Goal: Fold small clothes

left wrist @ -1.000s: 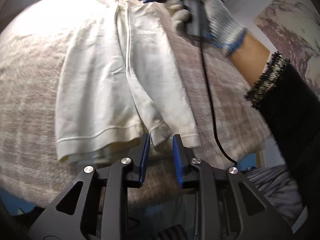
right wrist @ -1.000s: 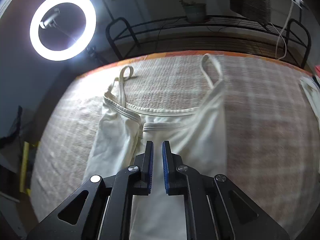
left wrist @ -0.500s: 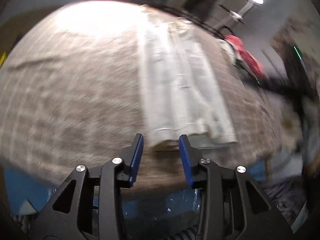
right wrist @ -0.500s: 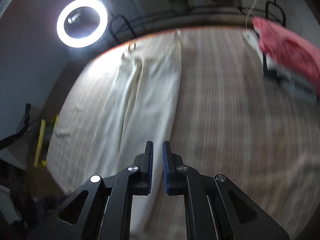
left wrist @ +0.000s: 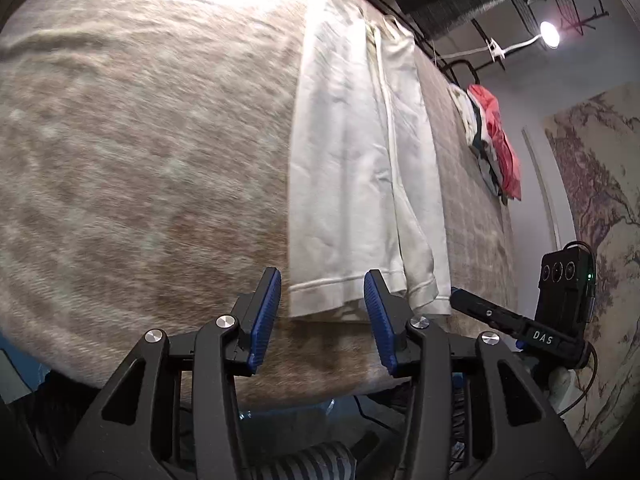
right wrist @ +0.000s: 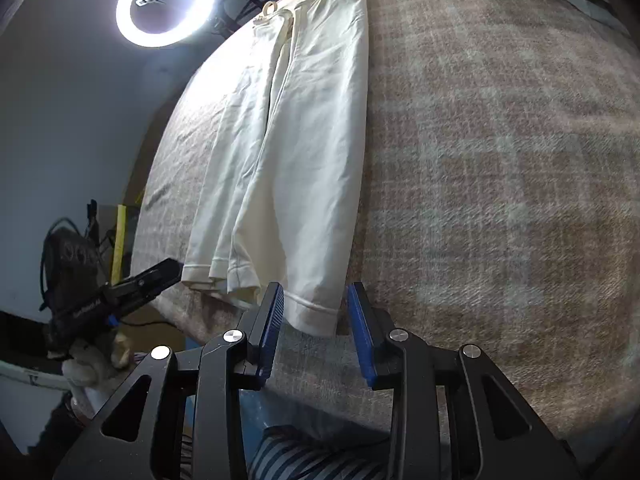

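Note:
A cream-white garment (left wrist: 356, 168) lies folded lengthwise in a long strip on a plaid beige blanket (left wrist: 140, 160), its hems at the near edge. My left gripper (left wrist: 322, 312) is open and empty, its jaws either side of the left hem corner, just short of it. My right gripper (right wrist: 316, 316) is open and empty at the right hem corner (right wrist: 316, 312) of the same garment (right wrist: 304, 120). Each gripper shows in the other's view: the right one (left wrist: 516, 328) at the right, the left one (right wrist: 120, 292) at the left.
A pile of clothes with a pink-red piece (left wrist: 496, 140) sits at the far right edge of the blanket. A ring light (right wrist: 166, 2) and a black metal rack (left wrist: 460, 68) stand behind the surface. The front edge of the surface (right wrist: 320, 380) lies just under both grippers.
Both grippers pulled back from the garment's far end to its near hems. The right gripper went from shut to open, and the left opened wider. The garment lies narrower, folded lengthwise.

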